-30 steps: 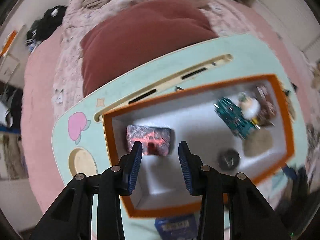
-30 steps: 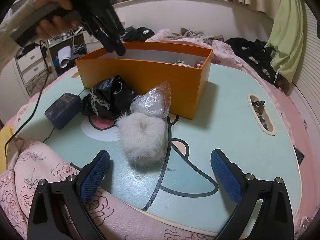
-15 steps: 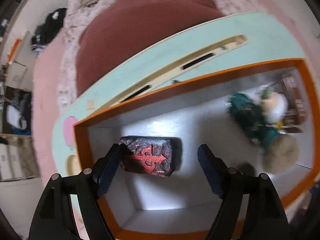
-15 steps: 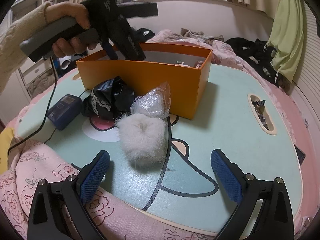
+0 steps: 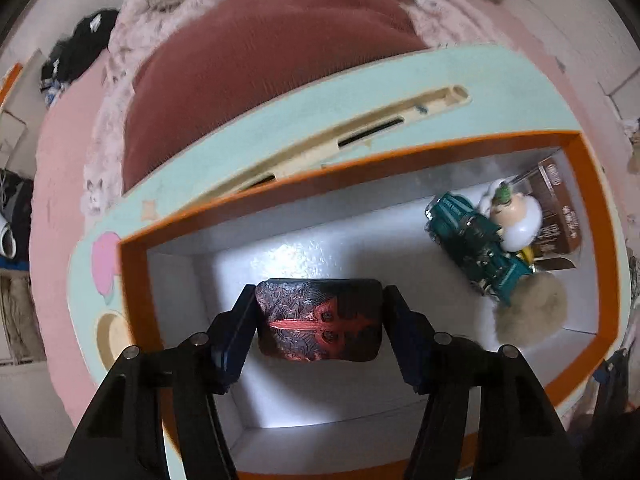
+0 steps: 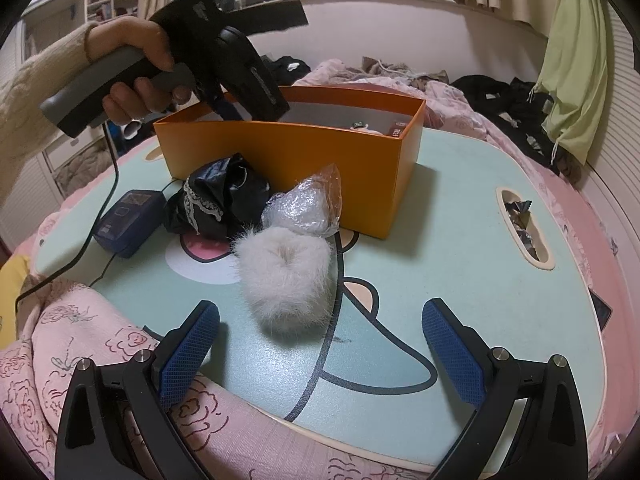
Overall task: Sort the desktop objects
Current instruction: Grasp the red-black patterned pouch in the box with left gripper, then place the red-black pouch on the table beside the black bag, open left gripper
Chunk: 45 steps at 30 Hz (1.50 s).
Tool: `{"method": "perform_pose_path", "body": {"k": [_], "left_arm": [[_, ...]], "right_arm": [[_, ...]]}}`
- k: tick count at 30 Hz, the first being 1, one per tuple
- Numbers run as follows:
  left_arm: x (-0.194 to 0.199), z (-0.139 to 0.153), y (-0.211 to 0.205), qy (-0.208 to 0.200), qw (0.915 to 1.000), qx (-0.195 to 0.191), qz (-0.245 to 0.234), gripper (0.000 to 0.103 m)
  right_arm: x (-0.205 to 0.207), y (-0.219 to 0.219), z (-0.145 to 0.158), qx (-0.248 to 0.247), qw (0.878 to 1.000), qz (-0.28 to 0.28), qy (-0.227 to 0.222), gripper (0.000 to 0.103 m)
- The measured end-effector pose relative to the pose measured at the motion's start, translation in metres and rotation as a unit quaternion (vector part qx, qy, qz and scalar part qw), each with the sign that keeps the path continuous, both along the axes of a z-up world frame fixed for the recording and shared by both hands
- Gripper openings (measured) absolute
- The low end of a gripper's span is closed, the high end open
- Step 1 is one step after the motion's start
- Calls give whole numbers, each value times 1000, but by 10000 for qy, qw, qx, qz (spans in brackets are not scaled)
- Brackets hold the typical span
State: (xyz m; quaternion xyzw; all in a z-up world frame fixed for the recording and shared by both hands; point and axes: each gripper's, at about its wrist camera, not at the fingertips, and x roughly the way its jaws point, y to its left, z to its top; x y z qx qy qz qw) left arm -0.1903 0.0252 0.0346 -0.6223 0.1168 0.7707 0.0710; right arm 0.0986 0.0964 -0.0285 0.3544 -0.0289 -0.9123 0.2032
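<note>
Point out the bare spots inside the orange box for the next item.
Bare white floor of the orange cardboard box lies between the red-and-black patterned case and the teal toy car, and along the near wall. The far-right corner is crowded.

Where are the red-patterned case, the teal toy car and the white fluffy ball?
red-patterned case [image 5: 318,322]: left wrist view, top face.
teal toy car [image 5: 476,244]: left wrist view, body.
white fluffy ball [image 6: 286,280]: right wrist view, fur.

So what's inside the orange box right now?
In the orange box: a red-patterned black case between the closing left gripper pads, plus a teal toy car, white figurine, brown packet, tan pompom. Anything beneath them is hidden.
</note>
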Motion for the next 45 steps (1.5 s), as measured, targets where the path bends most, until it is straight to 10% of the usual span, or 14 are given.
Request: {"method": "perform_pose_path", "body": {"k": [8, 15, 24, 35, 45], "left_arm": [[94, 87, -12, 1252, 9821, 1332, -460, 62], [176, 55, -13, 956, 9801, 1531, -824, 62], [188, 5, 8, 1161, 9887, 538, -786, 62], [231, 38, -13, 2814, 9568, 608, -403, 82], [250, -18, -71, 2166, 9724, 721, 486, 82]], "right_arm": [[0, 0, 0, -3, 10000, 34, -1, 102], [0, -1, 0, 1, 10000, 54, 0, 102], [0, -1, 0, -7, 10000, 67, 0, 102], [0, 0, 0, -8, 10000, 85, -1, 102], [0, -2, 0, 18, 9999, 118, -4, 102]]}}
